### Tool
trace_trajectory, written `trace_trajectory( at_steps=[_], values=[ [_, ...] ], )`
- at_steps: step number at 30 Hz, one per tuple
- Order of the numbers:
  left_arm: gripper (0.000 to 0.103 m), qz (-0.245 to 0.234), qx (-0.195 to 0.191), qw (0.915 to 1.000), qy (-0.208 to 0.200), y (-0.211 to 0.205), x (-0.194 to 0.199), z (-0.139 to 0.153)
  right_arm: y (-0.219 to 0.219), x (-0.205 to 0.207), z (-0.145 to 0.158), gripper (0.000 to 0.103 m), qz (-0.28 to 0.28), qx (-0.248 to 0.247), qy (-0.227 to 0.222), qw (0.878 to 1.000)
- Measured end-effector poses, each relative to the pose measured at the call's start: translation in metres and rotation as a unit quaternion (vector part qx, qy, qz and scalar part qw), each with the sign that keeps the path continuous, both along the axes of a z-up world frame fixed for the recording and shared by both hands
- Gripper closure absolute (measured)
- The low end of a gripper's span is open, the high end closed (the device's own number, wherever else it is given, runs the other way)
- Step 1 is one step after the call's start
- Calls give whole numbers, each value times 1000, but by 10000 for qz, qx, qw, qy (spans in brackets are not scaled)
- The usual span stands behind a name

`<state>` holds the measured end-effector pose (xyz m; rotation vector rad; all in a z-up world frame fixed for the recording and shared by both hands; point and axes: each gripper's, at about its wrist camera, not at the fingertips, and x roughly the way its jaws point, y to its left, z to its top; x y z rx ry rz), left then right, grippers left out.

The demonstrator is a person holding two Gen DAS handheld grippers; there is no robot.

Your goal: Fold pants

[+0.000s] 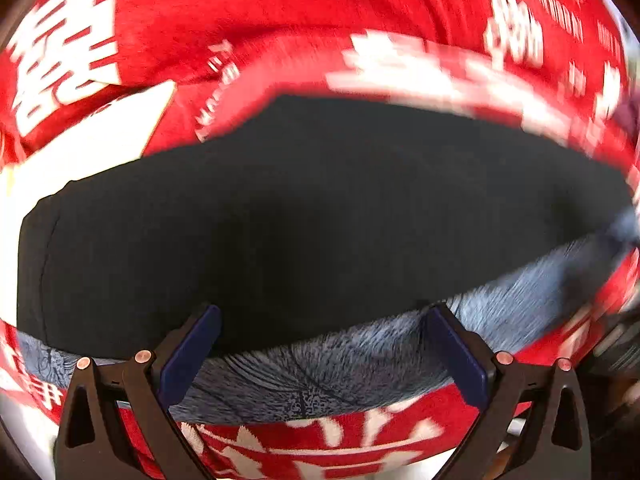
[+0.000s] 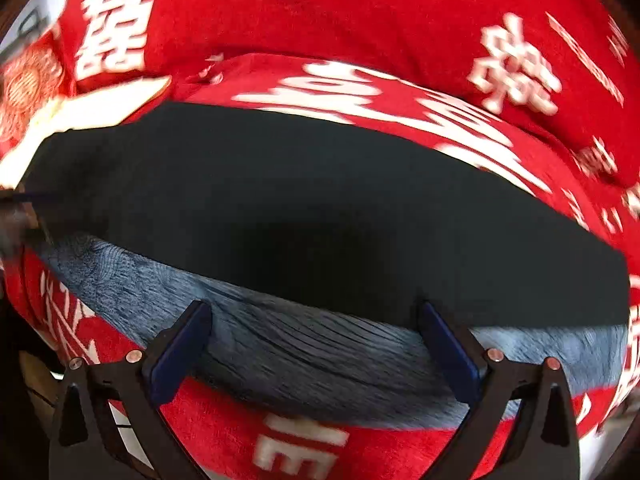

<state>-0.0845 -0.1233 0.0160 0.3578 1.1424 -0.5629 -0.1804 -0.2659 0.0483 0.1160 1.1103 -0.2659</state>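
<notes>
Black pants (image 1: pixel 312 216) lie spread flat across a red blanket with white characters, their grey-blue fleece lining (image 1: pixel 320 372) turned up along the near edge. My left gripper (image 1: pixel 322 312) is open, its blue-padded fingers standing over that near edge, nothing between them. In the right wrist view the same pants (image 2: pixel 320 208) fill the middle, with the lining (image 2: pixel 312 360) along the near edge. My right gripper (image 2: pixel 314 308) is open and empty, just above the lining edge.
The red blanket (image 1: pixel 280 12) with white characters covers the whole surface and bunches into a raised fold behind the pants (image 2: pixel 360 4). A white patch (image 1: pixel 92 140) lies at the far left of the pants. The left wrist view is motion-blurred.
</notes>
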Motion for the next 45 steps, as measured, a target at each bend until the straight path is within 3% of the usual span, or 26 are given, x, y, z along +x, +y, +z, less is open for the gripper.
trace_trajectory(
  at_steps=[2, 6, 8, 12, 15, 17, 19, 23, 26, 28, 30, 33, 36, 39, 41, 43, 45],
  values=[
    [0, 138, -236, 9996, 118, 16, 3, 2, -20, -14, 3, 0, -208, -139, 130, 9996],
    [0, 423, -41, 9990, -149, 41, 11, 19, -76, -49, 8, 0, -1021, 55, 325, 9942],
    [0, 601, -234, 9973, -353, 53, 23, 38, -91, -50, 28, 0, -1364, 183, 0, 9905],
    [0, 1366, -486, 9888, -362, 67, 78, 49, -72, -4, 56, 0, -973, 653, -857, 9894],
    [0, 1886, -218, 9815, -241, 83, 116, 28, -37, 61, 41, 0, -245, 1224, -861, 9884],
    [0, 2189, 39, 9757, -116, 102, 132, 12, -19, 90, 26, 0, 96, 1357, -734, 9880],
    [0, 1994, -348, 9793, 10, 115, 135, 12, -7, 106, 4, 0, 335, 1304, -511, 9896],
    [0, 1666, -363, 9853, -58, 117, 125, 18, -23, 90, -4, 1, 777, 800, -500, 9925],
    [0, 1621, -368, 9860, -141, 119, 120, 23, -72, 56, -6, 0, 187, -195, -177, 9995],
    [0, 1715, -176, 9844, -362, 120, 118, 27, -128, 30, -7, 0, -432, 148, -217, 9987],
    [0, 1768, -249, 9832, -374, 127, 123, 34, -183, -7, -4, 0, -1285, -23, -172, 9916],
    [0, 1929, -315, 9794, -516, 138, 132, 43, -219, -36, -1, 0, -1802, 76, -125, 9835],
    [0, 2343, -423, 9708, -280, 159, 155, 37, -211, -36, 0, 0, -1813, -63, 3, 9834],
    [0, 2981, 137, 9544, 103, 188, 179, 6, -205, -37, -2, 0, -1998, -160, -136, 9796],
    [0, 3183, -410, 9461, 429, 212, 182, 1, -201, -41, -6, 0, -2133, -195, -298, 9763],
    [0, 3261, -403, 9440, 280, 213, 175, 14, -196, -44, -7, 0, -2164, -275, -417, 9750],
    [0, 3126, -122, 9495, -258, 199, 159, 34, -193, -42, -9, 0, -2149, -332, -495, 9748]
  ],
)
